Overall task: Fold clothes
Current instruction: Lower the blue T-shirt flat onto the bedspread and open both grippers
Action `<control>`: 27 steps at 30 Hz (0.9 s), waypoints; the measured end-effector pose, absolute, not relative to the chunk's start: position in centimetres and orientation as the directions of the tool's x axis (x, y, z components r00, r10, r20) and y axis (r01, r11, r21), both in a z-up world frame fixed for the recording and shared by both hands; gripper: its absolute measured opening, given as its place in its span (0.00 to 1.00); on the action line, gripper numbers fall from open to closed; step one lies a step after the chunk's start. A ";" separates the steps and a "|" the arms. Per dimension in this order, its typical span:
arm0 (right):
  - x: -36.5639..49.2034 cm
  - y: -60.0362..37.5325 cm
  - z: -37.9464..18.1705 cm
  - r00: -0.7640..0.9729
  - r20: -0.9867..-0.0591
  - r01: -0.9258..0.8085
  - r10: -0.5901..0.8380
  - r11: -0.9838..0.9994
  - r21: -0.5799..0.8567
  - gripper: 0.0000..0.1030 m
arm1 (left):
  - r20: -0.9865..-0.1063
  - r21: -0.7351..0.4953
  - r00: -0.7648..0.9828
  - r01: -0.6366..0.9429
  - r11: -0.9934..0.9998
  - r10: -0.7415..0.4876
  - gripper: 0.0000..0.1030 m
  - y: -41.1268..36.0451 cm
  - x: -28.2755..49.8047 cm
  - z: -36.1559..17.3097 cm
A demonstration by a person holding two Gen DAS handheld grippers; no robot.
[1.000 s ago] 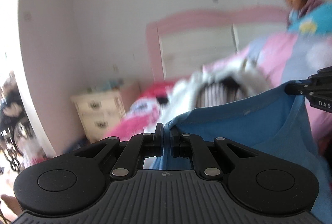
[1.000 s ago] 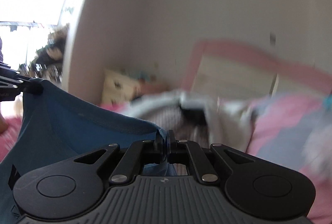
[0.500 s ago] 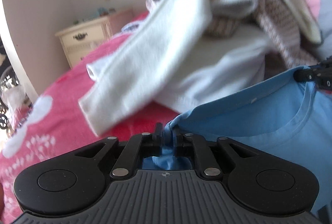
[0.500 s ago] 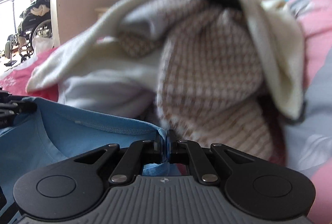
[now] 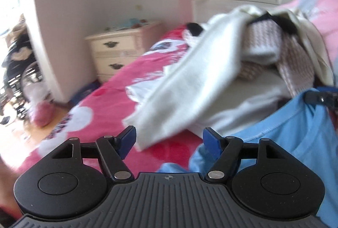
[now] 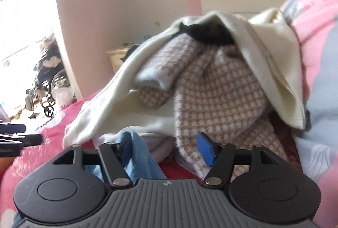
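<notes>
Both tools gape; blue shirt [image 5: 295, 139] slumped beside right tool [image 6: 166, 143].

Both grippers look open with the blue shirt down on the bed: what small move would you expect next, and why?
Probably a regrasp. The left gripper and right gripper both stand open, and the blue shirt lies bunched on the red bedspread. I would move the left gripper toward the shirt's near edge to spread it flat.
</notes>
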State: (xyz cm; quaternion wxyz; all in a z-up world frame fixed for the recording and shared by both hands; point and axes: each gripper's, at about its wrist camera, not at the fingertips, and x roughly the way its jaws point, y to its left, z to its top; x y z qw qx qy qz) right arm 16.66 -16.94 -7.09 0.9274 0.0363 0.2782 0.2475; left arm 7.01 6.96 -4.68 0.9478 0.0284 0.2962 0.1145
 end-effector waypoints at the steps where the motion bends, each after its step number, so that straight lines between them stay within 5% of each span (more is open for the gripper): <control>1: 17.1 -17.0 -7.3 0.712 -0.527 -0.421 0.465 0.882 0.209 0.66 | -0.557 0.117 0.791 -0.228 0.966 0.255 0.69 7.2 6.5 -4.0; 6: 19.2 -14.9 -10.2 0.545 -0.787 -0.396 0.289 0.916 0.063 0.77 | -0.571 0.090 0.752 -0.340 0.936 0.328 0.70 8.9 4.0 -1.7; 8: 18.5 -13.9 -10.8 0.521 -0.820 -0.441 0.238 0.897 -0.020 0.77 | -0.576 0.087 0.739 -0.369 0.925 0.349 0.71 9.6 2.7 -1.4; 17: 12.1 -14.3 -4.5 0.674 -0.696 -0.500 0.247 0.846 -0.184 0.86 | -0.652 0.057 0.698 -0.344 0.937 0.296 0.74 13.2 -1.7 -4.6; 23: 7.3 -14.5 -0.8 0.585 -0.611 -0.632 0.533 0.772 0.069 0.84 | -0.699 -0.008 0.699 -0.215 0.976 0.149 0.74 14.1 -0.9 -8.4; 27: 3.4 -12.5 -1.1 0.468 -0.639 -0.712 0.611 0.689 0.136 0.77 | -0.711 -0.053 0.697 -0.184 0.982 0.092 0.73 14.5 -1.2 -9.0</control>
